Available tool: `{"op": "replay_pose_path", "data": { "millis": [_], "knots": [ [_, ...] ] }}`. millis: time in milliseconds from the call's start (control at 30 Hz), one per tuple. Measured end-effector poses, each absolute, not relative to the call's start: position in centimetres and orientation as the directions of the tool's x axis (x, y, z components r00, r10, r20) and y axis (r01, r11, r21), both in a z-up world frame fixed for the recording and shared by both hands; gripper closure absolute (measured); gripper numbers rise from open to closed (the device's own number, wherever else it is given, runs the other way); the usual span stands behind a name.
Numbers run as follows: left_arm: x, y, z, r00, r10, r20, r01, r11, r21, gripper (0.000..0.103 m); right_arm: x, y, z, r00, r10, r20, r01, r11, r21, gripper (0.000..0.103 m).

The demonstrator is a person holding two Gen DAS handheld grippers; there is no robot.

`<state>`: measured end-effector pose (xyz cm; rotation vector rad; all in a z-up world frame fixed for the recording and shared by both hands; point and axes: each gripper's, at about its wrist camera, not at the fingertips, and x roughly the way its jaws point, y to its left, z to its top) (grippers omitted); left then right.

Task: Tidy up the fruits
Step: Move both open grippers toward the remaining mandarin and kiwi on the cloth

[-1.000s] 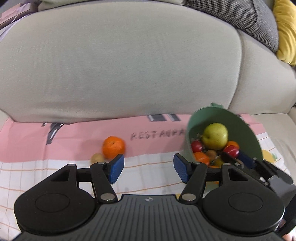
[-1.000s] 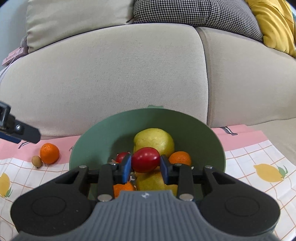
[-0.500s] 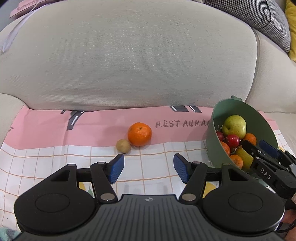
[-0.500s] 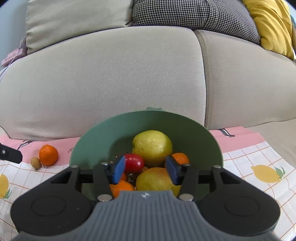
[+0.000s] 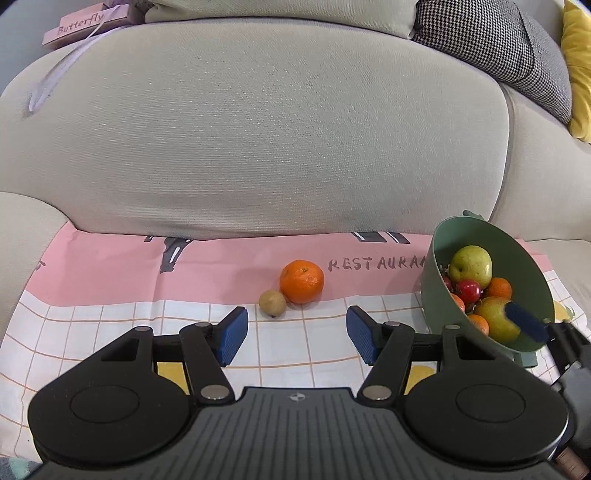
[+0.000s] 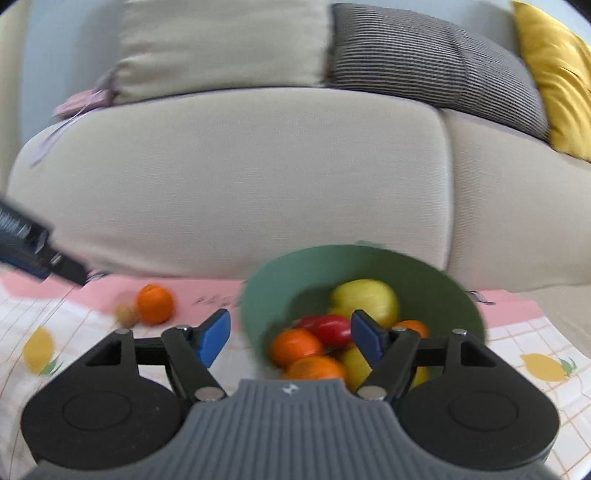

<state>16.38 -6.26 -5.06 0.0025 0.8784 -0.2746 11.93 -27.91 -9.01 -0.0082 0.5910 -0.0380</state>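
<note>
left tongs (image 5: 293,334): apart, empty, aimed at orange (image 5: 301,281) & small brown fruit (image 5: 272,303) on cloth (image 5: 110,280). right tongs (image 6: 290,338): just opened, nothing between, red fruit (image 6: 332,329) dropped in bowl (image 6: 436,273).

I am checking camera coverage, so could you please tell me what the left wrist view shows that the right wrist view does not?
Only the left wrist view shows the readable Butterfly box and RESTAURANT lettering, sharply. Only the right wrist view shows the beige back pillow and printed lemon. Both show the green bowl, loose orange and small brown fruit, with left gripper and right gripper open and empty.
</note>
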Motion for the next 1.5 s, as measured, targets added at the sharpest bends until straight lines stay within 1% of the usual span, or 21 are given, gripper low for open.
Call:
{"op": "replay_pose_path", "data": {
  "millis": [133,200,233,400,500,633,767,967,1033,1233,1400,1467,1500],
  "knots": [
    [16.0,-5.6,-5.1,0.611,-0.250,-0.751,0.248,0.962,-0.117,0.031,11.5,-25.4,-9.4,0.812,0.000,-0.584,-0.032,0.999,-0.044,0.033],
    [15.9,-5.4,-5.2,0.610,-0.260,-0.748,0.252,0.959,-0.129,0.031,11.3,-24.6,-9.4,0.811,-0.002,-0.585,-0.041,0.997,-0.059,0.024],
    [15.9,-5.1,-5.3,0.609,-0.266,-0.747,0.252,0.958,-0.136,0.031,11.2,-24.3,-9.4,0.812,-0.007,-0.584,-0.041,0.997,-0.069,0.024],
    [15.9,-4.3,-5.7,0.608,-0.292,-0.738,0.249,0.953,-0.171,0.031,11.1,-24.0,-9.1,0.811,-0.042,-0.584,-0.004,0.997,-0.077,0.024],
    [16.1,-3.7,-6.0,0.612,-0.303,-0.731,0.244,0.951,-0.191,0.031,10.8,-23.6,-8.5,0.827,-0.060,-0.559,0.025,0.997,-0.071,0.024],
    [16.7,-2.8,-6.7,0.610,-0.303,-0.733,0.218,0.953,-0.212,0.031,10.5,-22.4,-7.5,0.847,-0.024,-0.532,-0.005,0.999,-0.053,0.024],
    [17.2,-1.8,-7.3,0.608,-0.302,-0.735,0.187,0.953,-0.237,0.031,11.2,-21.1,-8.1,0.825,0.027,-0.565,-0.044,0.999,-0.018,0.024],
    [18.0,-0.8,-8.5,0.600,-0.298,-0.742,0.156,0.954,-0.257,0.031,12.3,-19.7,-9.5,0.799,0.052,-0.599,-0.077,0.997,-0.017,0.025],
    [18.3,-0.7,-9.0,0.594,-0.298,-0.747,0.152,0.954,-0.260,0.031,12.8,-19.3,-9.8,0.797,0.061,-0.601,-0.086,0.996,-0.014,0.028],
    [19.2,-0.9,-10.0,0.586,-0.299,-0.753,0.158,0.954,-0.256,0.031,14.2,-18.9,-11.1,0.778,0.080,-0.623,-0.102,0.995,0.001,0.042],
    [20.2,-1.4,-10.7,0.587,-0.310,-0.748,0.183,0.951,-0.251,0.038,15.4,-19.0,-12.2,0.764,0.076,-0.641,-0.098,0.995,0.000,0.053],
    [20.6,-1.8,-11.0,0.588,-0.311,-0.747,0.197,0.950,-0.241,0.043,16.0,-19.3,-12.6,0.758,0.073,-0.648,-0.090,0.996,0.007,0.057],
    [20.8,-2.0,-11.2,0.587,-0.309,-0.748,0.205,0.951,-0.232,0.044,16.2,-19.5,-12.8,0.757,0.072,-0.649,-0.085,0.996,0.011,0.058]
  ]
}}
